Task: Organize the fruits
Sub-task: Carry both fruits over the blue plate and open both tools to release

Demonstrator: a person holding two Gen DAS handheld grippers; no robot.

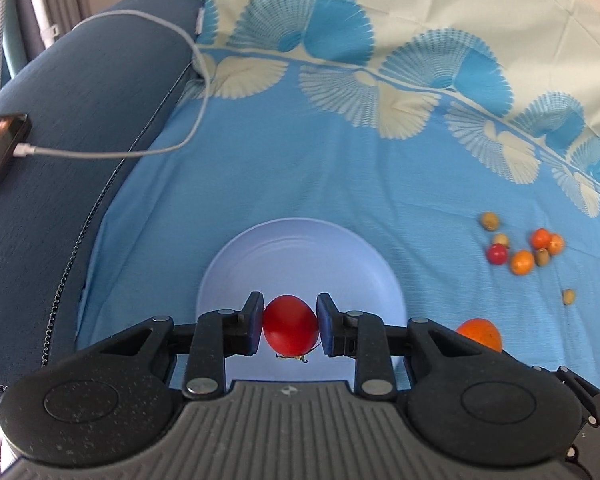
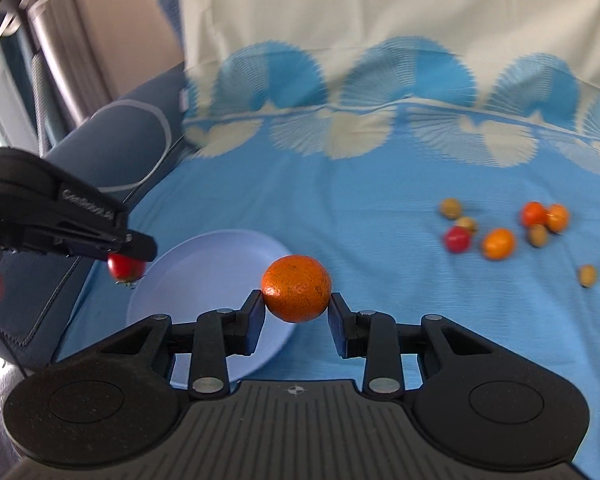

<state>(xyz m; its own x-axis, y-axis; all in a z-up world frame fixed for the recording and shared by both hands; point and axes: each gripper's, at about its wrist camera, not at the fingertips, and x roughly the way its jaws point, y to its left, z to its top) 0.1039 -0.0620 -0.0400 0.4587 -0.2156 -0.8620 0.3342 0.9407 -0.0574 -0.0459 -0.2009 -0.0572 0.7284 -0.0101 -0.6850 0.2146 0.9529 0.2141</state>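
From the left wrist, the left claw (image 1: 290, 330) is clamped on a red cherry tomato (image 1: 290, 330) held above the pale blue plate (image 1: 300, 252), which lies on the bed's blue sheet (image 1: 340, 176) near its left edge; the step in hand looks like delivery, so the next move calls for lowering and parting the pads over the plate. From the right wrist, the right claw (image 2: 296, 309) grips a mandarin (image 2: 296, 288) just beside the plate's right rim. Loose fruit waits toward the right edge: one tomato (image 2: 457, 238), three small oranges (image 2: 499, 244) and four olive-brown fruits (image 2: 450, 208).
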